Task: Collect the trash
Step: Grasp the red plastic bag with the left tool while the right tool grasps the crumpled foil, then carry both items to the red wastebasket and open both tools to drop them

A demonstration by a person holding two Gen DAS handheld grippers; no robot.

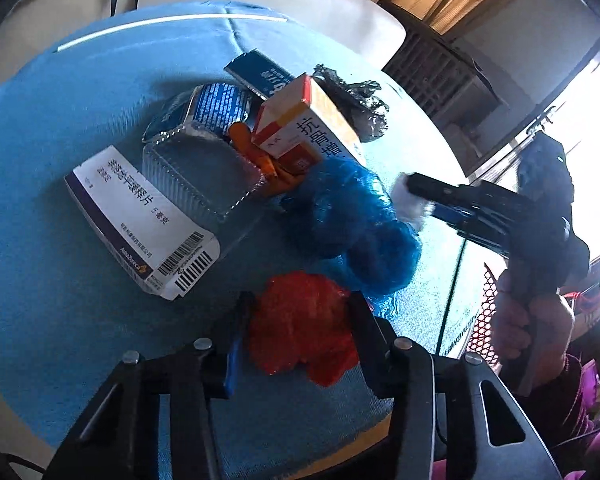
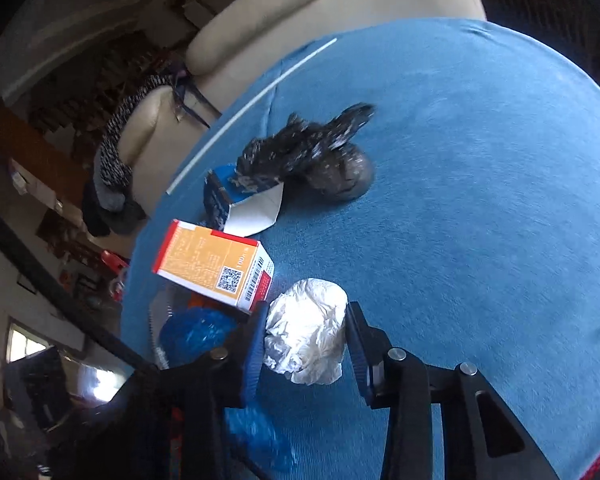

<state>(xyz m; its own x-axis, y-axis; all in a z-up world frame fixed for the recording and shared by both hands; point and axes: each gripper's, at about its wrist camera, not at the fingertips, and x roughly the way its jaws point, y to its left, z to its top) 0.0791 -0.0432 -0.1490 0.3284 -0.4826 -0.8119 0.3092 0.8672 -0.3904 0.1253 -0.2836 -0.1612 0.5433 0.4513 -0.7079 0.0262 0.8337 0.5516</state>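
Both grippers (near table (image 1: 40,200) edge) clamp wads.

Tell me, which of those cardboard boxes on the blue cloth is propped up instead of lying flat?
The orange-and-white box: it leans tilted across the pile, while the long white box lies flat on the cloth.

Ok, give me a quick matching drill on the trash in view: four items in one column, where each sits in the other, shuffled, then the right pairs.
Items:
1. red wad
2. white wad
3. black bag
4. orange box

Places:
A. propped on the pile, one end raised
B. between the fingers of the right gripper
C. alone at the far side of the blue cloth
D. between the fingers of the left gripper

Pairs: 1-D, 2-B, 3-C, 4-A
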